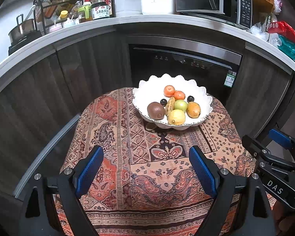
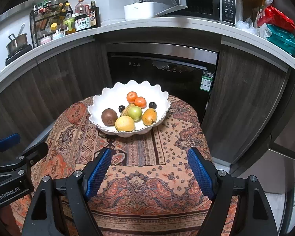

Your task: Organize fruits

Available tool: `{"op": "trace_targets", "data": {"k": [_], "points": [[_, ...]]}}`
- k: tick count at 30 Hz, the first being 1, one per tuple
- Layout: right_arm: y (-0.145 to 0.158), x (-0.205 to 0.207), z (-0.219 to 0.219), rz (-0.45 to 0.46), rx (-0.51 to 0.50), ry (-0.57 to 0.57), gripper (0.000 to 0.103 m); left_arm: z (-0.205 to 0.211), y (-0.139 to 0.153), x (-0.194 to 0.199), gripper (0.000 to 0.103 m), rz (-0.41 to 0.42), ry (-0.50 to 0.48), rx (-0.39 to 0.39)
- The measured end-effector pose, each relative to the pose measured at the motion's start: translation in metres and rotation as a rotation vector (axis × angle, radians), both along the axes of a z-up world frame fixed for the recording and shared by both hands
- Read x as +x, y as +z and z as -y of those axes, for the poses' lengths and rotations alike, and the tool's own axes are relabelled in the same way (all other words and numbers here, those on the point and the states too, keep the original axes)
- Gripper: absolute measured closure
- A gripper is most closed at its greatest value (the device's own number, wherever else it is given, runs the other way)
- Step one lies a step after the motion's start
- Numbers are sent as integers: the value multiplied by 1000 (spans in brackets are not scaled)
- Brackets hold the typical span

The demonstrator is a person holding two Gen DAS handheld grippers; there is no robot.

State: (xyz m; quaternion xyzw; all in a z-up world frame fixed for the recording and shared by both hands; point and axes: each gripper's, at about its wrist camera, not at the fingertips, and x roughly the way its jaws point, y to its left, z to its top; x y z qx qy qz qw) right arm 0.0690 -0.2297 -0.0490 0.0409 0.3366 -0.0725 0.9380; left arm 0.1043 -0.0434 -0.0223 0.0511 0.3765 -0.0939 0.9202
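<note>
A white scalloped bowl [image 1: 147, 90] [image 2: 108, 100] stands at the far end of a small table covered with a patterned cloth [image 1: 147, 167] [image 2: 147, 177]. In it lie a brown kiwi [image 1: 156, 110] [image 2: 109, 116], a yellow lemon [image 1: 176, 117] [image 2: 124, 123], a green fruit [image 1: 180, 105] [image 2: 135, 113], a mango [image 1: 193, 109] [image 2: 149, 116], two tangerines [image 1: 169, 90] [image 2: 132, 97] and two dark round fruits [image 1: 190, 98] [image 2: 152, 105]. My left gripper [image 1: 146, 169] is open and empty over the cloth, short of the bowl. My right gripper [image 2: 149, 171] is open and empty too, and shows at the right edge of the left wrist view [image 1: 273, 147].
Behind the table a dishwasher front [image 1: 186, 66] [image 2: 163, 70] sits under a white countertop [image 1: 108, 25] holding bottles [image 1: 100, 7], a pot [image 1: 21, 31], a rice cooker [image 1: 159, 2], an open microwave [image 1: 226, 5] and bags [image 1: 285, 37]. Dark wood cabinets flank it.
</note>
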Motion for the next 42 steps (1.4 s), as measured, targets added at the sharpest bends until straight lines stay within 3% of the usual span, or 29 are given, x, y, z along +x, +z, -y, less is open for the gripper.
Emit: {"op": "trace_targets", "data": {"k": [42], "points": [[-2, 0, 0, -4, 0, -5, 23, -4, -2, 1, 13, -1, 12, 6]]}}
